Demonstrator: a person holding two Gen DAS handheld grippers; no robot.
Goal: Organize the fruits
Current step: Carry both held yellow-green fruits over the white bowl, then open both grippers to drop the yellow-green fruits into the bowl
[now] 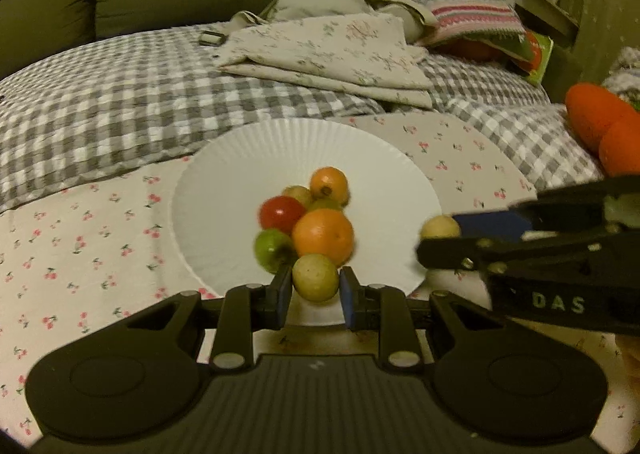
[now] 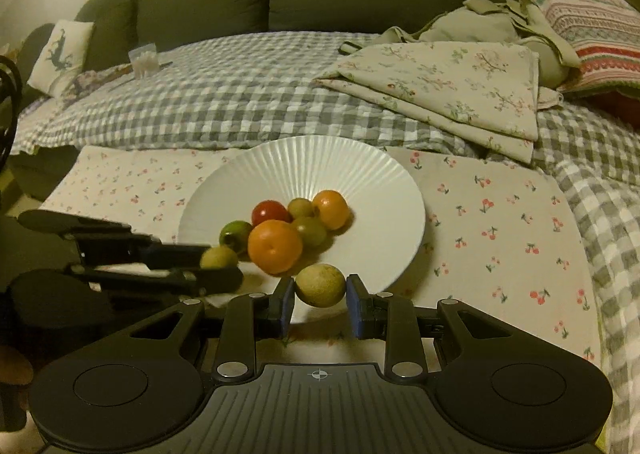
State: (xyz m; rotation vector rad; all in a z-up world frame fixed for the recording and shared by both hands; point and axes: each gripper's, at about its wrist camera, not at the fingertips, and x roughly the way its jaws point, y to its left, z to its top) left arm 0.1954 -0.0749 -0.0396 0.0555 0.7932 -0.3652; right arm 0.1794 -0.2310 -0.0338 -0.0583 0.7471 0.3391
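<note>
A small yellow-green fruit (image 1: 315, 278) is clamped between the blue pads of the left gripper (image 1: 315, 288), at the near rim of a white ribbed plate (image 1: 224, 189). A second, paler yellow-green fruit (image 2: 320, 284) is held the same way by the right gripper (image 2: 320, 292), also at the plate's near edge; in the left wrist view this fruit (image 1: 440, 227) is seen at the tip of the right gripper, just off the plate's right rim. On the plate a cluster of fruits is gathered: a large orange (image 1: 323, 236), a smaller orange (image 1: 329, 185) behind it, a red tomato (image 1: 281, 213), a green apple (image 1: 272, 250), and two small yellowish-green fruits partly hidden among them. The plate is set on a cherry-print cloth (image 1: 80, 238) spread over a grey checked bedcover (image 1: 120, 101). Folded floral fabric (image 1: 332, 53) lies behind, with a striped pillow (image 1: 452, 1) further back.
</note>
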